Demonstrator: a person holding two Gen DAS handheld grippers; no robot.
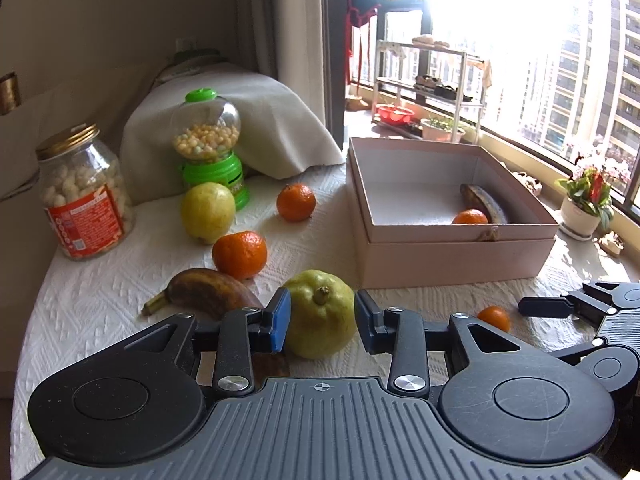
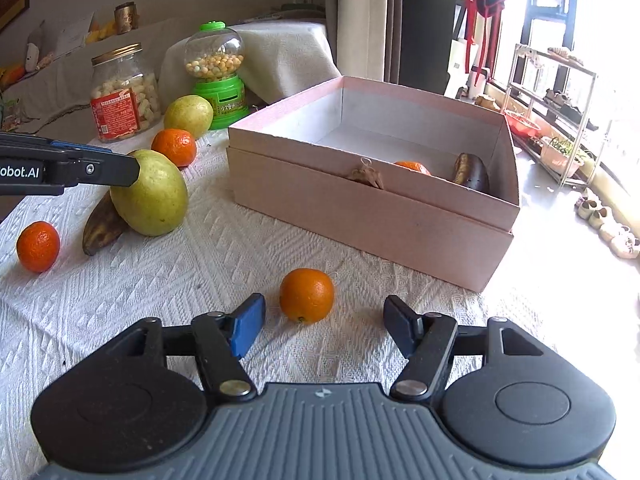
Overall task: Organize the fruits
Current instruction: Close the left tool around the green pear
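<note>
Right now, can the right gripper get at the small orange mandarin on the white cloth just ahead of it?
Probably yes: the right gripper is open, the mandarin lies just beyond its fingertips, nothing between.

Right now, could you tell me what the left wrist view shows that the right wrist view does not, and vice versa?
Only the left wrist view shows the potted flowers on the sill. Only the right wrist view shows the left gripper from the side, its lettering readable, at the green fruit. Both show the pink box holding an orange and a dark banana, plus the jar and candy dispenser.
</note>
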